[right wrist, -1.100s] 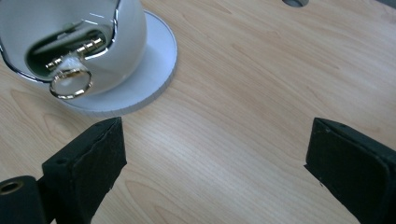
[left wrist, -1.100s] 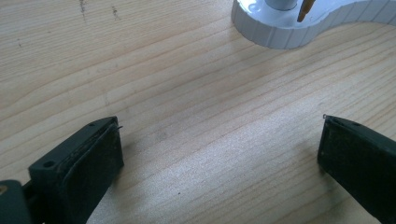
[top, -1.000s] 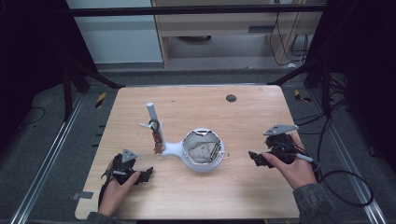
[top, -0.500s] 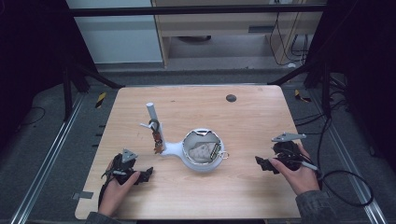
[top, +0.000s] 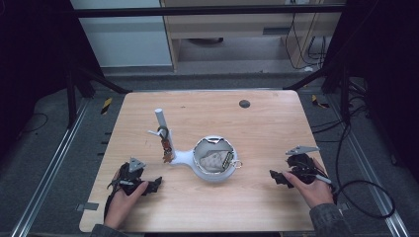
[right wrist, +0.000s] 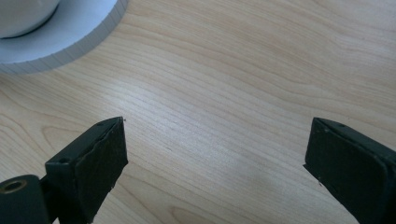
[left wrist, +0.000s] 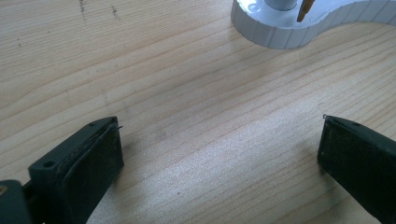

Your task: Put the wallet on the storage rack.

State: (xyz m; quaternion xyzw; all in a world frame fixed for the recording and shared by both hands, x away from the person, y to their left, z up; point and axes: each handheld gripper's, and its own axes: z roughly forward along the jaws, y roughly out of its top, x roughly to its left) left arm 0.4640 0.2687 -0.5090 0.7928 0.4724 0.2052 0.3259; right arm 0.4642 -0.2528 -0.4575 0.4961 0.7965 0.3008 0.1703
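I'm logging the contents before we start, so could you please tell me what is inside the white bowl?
In the high view, the white bowl holds a pale crumpled lump and a small yellowish metal piece with a ring at its right rim. Whatever lies beneath the lump is covered.

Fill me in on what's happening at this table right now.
A person holds a two-jaw gripper in each hand over a wooden table. The left gripper and right gripper both rest low near the table's front edge, jaws wide open with bare wood between them. Between them sits a white stand with an upright post and a bowl holding small items. Nothing is gripped.
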